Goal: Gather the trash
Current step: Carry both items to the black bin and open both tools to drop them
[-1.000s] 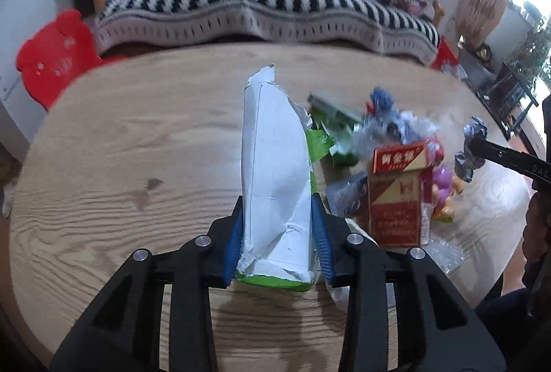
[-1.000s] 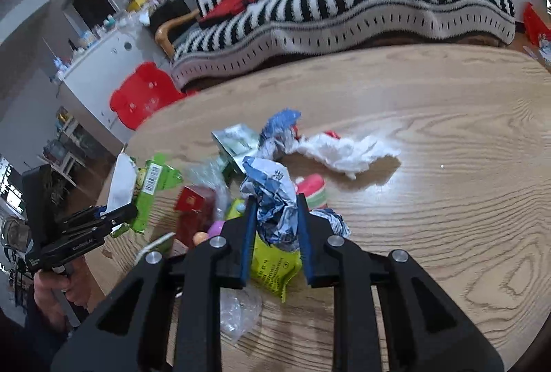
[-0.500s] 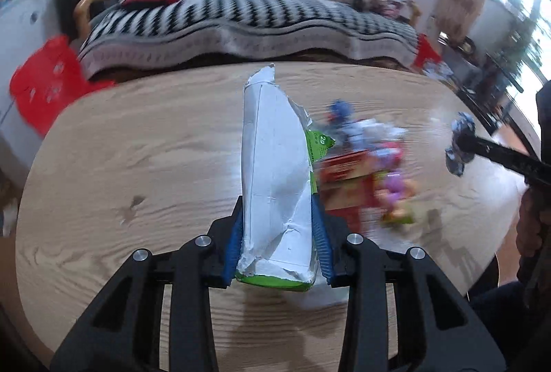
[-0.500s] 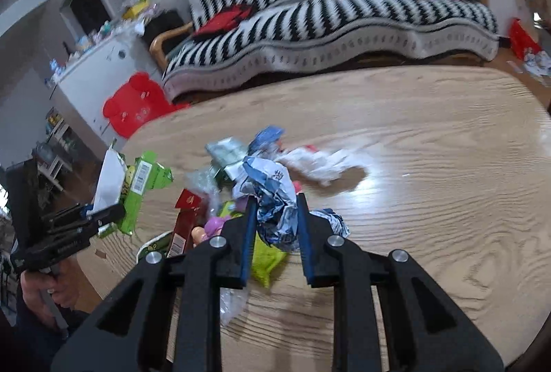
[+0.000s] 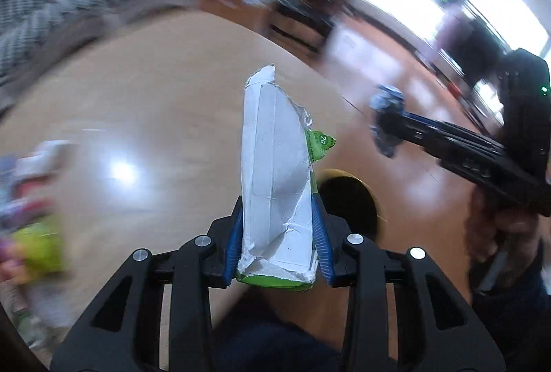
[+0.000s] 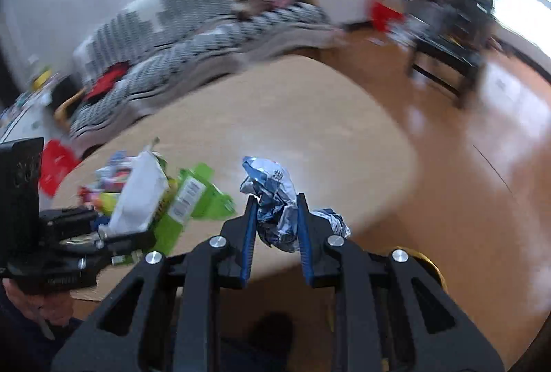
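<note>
My left gripper [image 5: 278, 227] is shut on a flattened white and green carton [image 5: 275, 172], held upright above the table's right end. The carton also shows in the right wrist view [image 6: 137, 196]. My right gripper [image 6: 275, 217] is shut on a crumpled blue and white wrapper [image 6: 272, 200], held beyond the table's edge; the wrapper shows in the left wrist view too [image 5: 387, 117]. A round dark bin opening with a yellowish rim [image 5: 347, 200] lies below, just right of the carton. A trash pile [image 6: 106, 179] stays on the table.
The oval wooden table [image 6: 275, 117] curves away under both grippers. A striped sofa [image 6: 193, 28] stands behind it. A dark low table [image 6: 447, 38] stands on the shiny floor to the right. Both views are motion-blurred.
Both grippers have swung right, away from the trash pile toward the table's right end and the floor, each still holding its item. The bin opening has come into view.
</note>
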The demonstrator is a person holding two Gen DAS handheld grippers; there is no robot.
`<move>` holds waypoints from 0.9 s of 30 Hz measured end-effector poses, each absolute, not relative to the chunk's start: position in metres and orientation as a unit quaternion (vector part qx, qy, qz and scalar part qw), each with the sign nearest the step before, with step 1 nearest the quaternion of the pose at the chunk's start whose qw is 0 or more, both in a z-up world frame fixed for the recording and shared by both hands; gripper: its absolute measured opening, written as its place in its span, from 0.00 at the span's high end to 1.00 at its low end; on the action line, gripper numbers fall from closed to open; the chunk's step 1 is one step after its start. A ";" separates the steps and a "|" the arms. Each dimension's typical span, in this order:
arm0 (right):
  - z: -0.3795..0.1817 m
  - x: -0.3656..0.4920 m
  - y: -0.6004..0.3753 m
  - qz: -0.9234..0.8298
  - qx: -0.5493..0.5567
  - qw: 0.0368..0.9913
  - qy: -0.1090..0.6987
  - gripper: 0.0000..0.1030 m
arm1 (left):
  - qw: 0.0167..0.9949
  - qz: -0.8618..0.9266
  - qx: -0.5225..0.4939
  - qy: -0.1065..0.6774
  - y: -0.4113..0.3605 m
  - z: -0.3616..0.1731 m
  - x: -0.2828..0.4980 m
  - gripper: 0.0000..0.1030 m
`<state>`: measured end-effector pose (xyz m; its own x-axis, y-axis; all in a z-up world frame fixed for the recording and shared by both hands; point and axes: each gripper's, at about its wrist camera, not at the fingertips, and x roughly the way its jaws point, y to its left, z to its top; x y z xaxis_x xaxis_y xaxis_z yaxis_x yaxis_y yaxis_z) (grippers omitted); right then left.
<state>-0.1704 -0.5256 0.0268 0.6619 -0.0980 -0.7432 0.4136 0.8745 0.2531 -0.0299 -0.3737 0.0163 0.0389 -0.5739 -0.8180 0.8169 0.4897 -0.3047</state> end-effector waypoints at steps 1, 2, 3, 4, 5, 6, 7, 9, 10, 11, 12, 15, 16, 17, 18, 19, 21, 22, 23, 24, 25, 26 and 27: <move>0.016 -0.190 -0.543 -0.165 0.221 0.878 0.391 0.78 | 0.696 -0.498 0.132 0.501 -0.392 0.008 -0.039 0.65; 0.007 -0.203 -0.552 -0.179 0.229 0.872 0.395 0.78 | 0.680 -0.505 0.140 0.513 -0.413 -0.003 -0.050 0.65; -0.002 -0.217 -0.560 -0.193 0.237 0.865 0.398 0.78 | 0.662 -0.513 0.147 0.526 -0.431 -0.014 -0.059 0.65; -0.010 -0.229 -0.571 -0.205 0.246 0.859 0.399 0.78 | 0.647 -0.517 0.154 0.539 -0.447 -0.026 -0.068 0.65; -0.021 -0.244 -0.581 -0.222 0.256 0.850 0.402 0.78 | 0.638 -0.517 0.161 0.547 -0.457 -0.036 -0.075 0.65; -0.031 -0.256 -0.589 -0.234 0.265 0.843 0.405 0.78 | 0.629 -0.517 0.173 0.554 -0.469 -0.047 -0.084 0.65; -0.043 -0.266 -0.597 -0.246 0.276 0.834 0.409 0.78 | 0.622 -0.516 0.185 0.559 -0.480 -0.058 -0.090 0.65; -0.062 -0.280 -0.608 -0.257 0.296 0.820 0.417 0.78 | 0.608 -0.512 0.214 0.567 -0.500 -0.081 -0.111 0.65; -0.076 -0.288 -0.613 -0.261 0.309 0.811 0.422 0.78 | 0.605 -0.510 0.220 0.571 -0.506 -0.089 -0.113 0.65; -0.084 -0.295 -0.615 -0.264 0.314 0.808 0.424 0.78 | 0.605 -0.504 0.225 0.574 -0.514 -0.101 -0.114 0.65; -0.093 -0.300 -0.619 -0.265 0.322 0.803 0.426 0.78 | 0.605 -0.502 0.225 0.576 -0.518 -0.109 -0.114 0.65; -0.112 -0.309 -0.625 -0.262 0.347 0.790 0.432 0.78 | 0.598 -0.501 0.230 0.582 -0.526 -0.131 -0.116 0.65; -0.116 -0.314 -0.627 -0.263 0.349 0.788 0.433 0.78 | 0.596 -0.502 0.236 0.580 -0.526 -0.136 -0.119 0.65; -0.118 -0.315 -0.629 -0.264 0.351 0.787 0.433 0.78 | 0.596 -0.501 0.242 0.579 -0.529 -0.140 -0.119 0.65; -0.121 -0.316 -0.630 -0.265 0.353 0.786 0.433 0.78 | 0.595 -0.501 0.248 0.578 -0.530 -0.144 -0.119 0.65; -0.122 -0.315 -0.632 -0.265 0.356 0.785 0.433 0.78 | 0.594 -0.501 0.250 0.577 -0.526 -0.147 -0.119 0.65; -0.123 -0.315 -0.632 -0.267 0.359 0.782 0.433 0.78 | 0.594 -0.504 0.251 0.574 -0.529 -0.148 -0.121 0.65; -0.123 -0.316 -0.633 -0.268 0.360 0.782 0.433 0.78 | 0.596 -0.507 0.253 0.570 -0.529 -0.148 -0.120 0.65; -0.123 -0.317 -0.634 -0.270 0.360 0.782 0.432 0.78 | 0.598 -0.509 0.252 0.565 -0.530 -0.147 -0.127 0.65; -0.123 -0.318 -0.635 -0.272 0.360 0.782 0.431 0.77 | 0.600 -0.511 0.253 0.561 -0.533 -0.147 -0.129 0.64; -0.122 -0.318 -0.635 -0.274 0.361 0.781 0.431 0.77 | 0.603 -0.512 0.253 0.557 -0.533 -0.147 -0.128 0.62; -0.121 -0.317 -0.636 -0.274 0.364 0.780 0.429 0.76 | 0.604 -0.513 0.252 0.555 -0.543 -0.144 -0.137 0.59; -0.121 -0.317 -0.636 -0.275 0.365 0.779 0.429 0.72 | 0.604 -0.517 0.248 0.554 -0.541 -0.142 -0.139 0.50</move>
